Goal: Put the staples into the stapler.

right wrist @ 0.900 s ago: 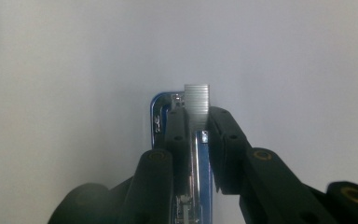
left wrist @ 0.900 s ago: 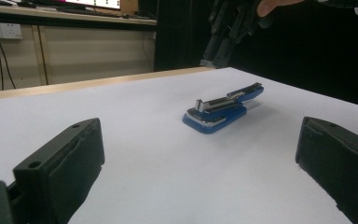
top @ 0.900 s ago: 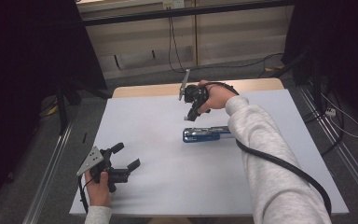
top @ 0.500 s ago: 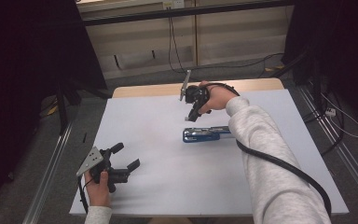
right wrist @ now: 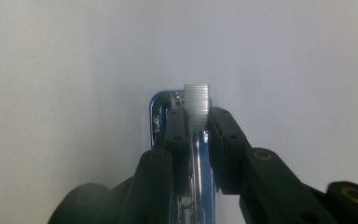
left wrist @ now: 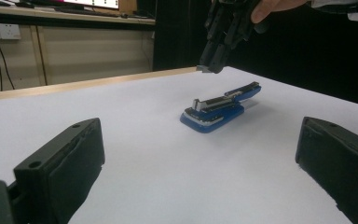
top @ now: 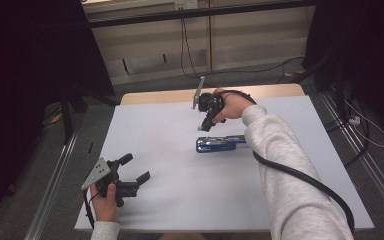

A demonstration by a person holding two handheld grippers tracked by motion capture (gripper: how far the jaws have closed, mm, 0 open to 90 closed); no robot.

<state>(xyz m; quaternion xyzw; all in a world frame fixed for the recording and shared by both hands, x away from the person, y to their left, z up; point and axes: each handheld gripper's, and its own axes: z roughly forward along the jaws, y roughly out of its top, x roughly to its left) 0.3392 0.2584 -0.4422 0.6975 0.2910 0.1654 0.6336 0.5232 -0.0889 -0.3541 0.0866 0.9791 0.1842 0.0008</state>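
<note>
Your left hand-held gripper (top: 135, 170) near counter's (top: 180, 200) front left edge, jaws spread wide, nothing between them. Blue stapler (top: 220, 144) flat mid-counter, lid up. Farther back, your right hand-held gripper (top: 206, 125) hangs just above stapler's left end, jaws nearly closed on small strip of staples (right wrist: 196, 105).

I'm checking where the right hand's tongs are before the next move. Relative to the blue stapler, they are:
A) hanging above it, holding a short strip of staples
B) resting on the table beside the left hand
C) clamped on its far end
A: in the right gripper view the right tongs pinch a staple strip, and the left gripper view shows them clear above the blue stapler.
</note>
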